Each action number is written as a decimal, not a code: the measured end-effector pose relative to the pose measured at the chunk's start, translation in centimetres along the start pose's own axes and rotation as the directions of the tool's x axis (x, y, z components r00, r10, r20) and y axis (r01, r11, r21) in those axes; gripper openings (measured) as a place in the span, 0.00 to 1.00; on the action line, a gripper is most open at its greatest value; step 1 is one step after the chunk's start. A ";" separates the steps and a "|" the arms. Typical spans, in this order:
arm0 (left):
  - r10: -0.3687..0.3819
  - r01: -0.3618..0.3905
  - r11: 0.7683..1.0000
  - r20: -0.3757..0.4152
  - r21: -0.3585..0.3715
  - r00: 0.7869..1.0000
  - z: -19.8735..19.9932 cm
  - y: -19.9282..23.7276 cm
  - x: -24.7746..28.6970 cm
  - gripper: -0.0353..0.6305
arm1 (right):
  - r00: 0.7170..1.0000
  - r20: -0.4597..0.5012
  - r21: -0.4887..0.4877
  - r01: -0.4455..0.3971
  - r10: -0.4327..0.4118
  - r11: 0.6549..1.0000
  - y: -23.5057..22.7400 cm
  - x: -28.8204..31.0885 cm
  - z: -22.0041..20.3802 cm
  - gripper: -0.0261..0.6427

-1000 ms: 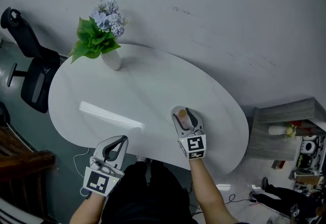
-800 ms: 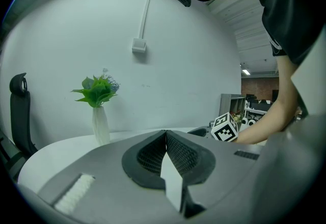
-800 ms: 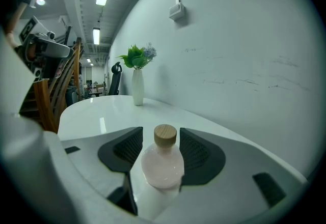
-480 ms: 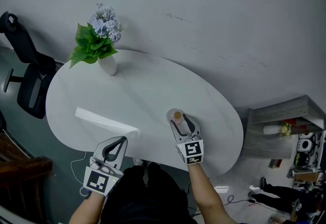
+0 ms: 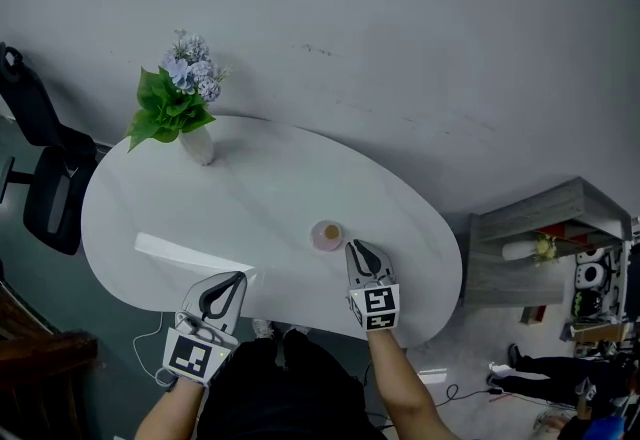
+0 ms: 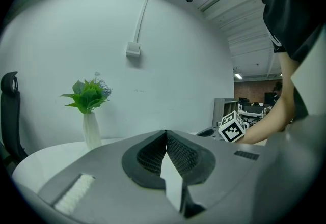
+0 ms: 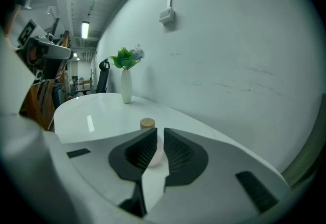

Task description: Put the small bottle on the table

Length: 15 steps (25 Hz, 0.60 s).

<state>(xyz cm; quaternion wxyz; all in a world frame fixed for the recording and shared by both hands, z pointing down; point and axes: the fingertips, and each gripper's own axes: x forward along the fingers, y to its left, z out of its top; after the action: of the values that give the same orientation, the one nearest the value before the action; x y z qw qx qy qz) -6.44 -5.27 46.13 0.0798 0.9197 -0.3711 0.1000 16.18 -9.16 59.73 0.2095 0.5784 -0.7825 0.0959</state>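
Small bottle: the small bottle stands upright on the white table, lower centre of the head view and right of the table's middle, well inside the near edge.
Your right claw: the right gripper has just been closing its jaws. They are now drawn in to a thin slit, with nothing between them.
Bottle from the claw: it sits just up and left of your right tips in the head view, near them but apart. In the right gripper view it shows dead ahead, through and above the slit.
Long axis: vertical, with the stopper on top, so a sideways knock from the tips could tip it.
Nearer hand: your right, by a wide margin.
Your left claw: the left gripper is closed on nothing, its tips touching. It hangs over the near table edge at lower left, well away from the bottle.
Bottle's look: squat and rounded, with a pale pinkish-white body and a tan, cork-like stopper.
Elsewhere: a vase of flowers stands at the table's upper left, far from your work.
Task standing: I judge the placing done. Draw your right claw straight back from the bottle.
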 end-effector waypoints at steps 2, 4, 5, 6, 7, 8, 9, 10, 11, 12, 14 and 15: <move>-0.007 0.007 1.000 0.010 0.003 1.000 0.3 0.0 0.1 0.06 | 1.000 0.002 0.048 0.026 -0.027 0.999 -0.9 -0.7 -0.1 0.08; -0.011 0.010 1.000 0.023 0.010 1.000 0.7 0.0 0.1 0.06 | 0.999 0.003 0.093 0.053 -0.053 0.994 -1.9 -1.5 -0.2 0.06; -0.011 0.011 1.000 0.029 0.013 1.000 0.9 0.1 0.1 0.06 | 0.998 0.004 0.106 0.068 -0.069 0.992 -2.6 -2.0 -0.1 0.06; -0.010 0.010 1.000 0.033 0.015 0.999 1.0 0.1 0.0 0.06 | 0.996 0.007 0.113 0.085 -0.086 0.990 -3.3 -2.4 0.1 0.06; -0.009 0.009 1.000 0.037 0.016 0.999 1.2 0.2 0.0 0.06 | 0.994 0.014 0.119 0.102 -0.104 0.988 -4.0 -2.9 0.5 0.06; -0.008 0.007 1.000 0.042 0.018 0.999 1.4 0.3 0.0 0.06 | 0.992 0.023 0.122 0.117 -0.120 0.986 -4.8 -3.5 1.0 0.06; -0.006 0.006 1.000 0.047 0.020 0.999 1.6 0.4 -0.1 0.06 | 0.990 0.034 0.124 0.129 -0.134 0.984 -5.5 -4.0 1.6 0.05; -0.004 0.003 1.000 0.053 0.020 0.999 1.8 0.5 -0.1 0.06 | 0.988 0.047 0.123 0.139 -0.145 0.983 -6.1 -4.5 2.3 0.05; -0.002 0.001 1.000 0.058 0.021 0.998 1.9 0.6 -0.2 0.06 | 0.986 0.063 0.121 0.146 -0.154 0.982 -6.7 -5.0 3.1 0.05; -0.001 -0.001 1.000 0.064 0.022 0.998 2.1 0.7 -0.3 0.06 | 0.984 0.080 0.118 0.151 -0.161 0.981 -7.2 -5.4 4.0 0.05; 0.001 -0.003 1.000 0.078 0.026 0.997 2.5 0.8 -0.5 0.06 | 0.978 0.119 0.114 0.157 -0.170 0.981 -7.8 -6.3 6.2 0.05; 0.001 -0.004 1.000 0.086 0.026 0.996 2.6 0.8 -0.5 0.06 | 0.975 0.142 0.115 0.158 -0.173 0.981 -8.0 -6.8 7.3 0.05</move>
<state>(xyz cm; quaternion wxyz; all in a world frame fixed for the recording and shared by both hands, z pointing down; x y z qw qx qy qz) -7.05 -6.06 43.51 0.0517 0.9237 -0.3740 0.0655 23.78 -8.64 49.48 0.1267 0.6572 -0.7392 0.0743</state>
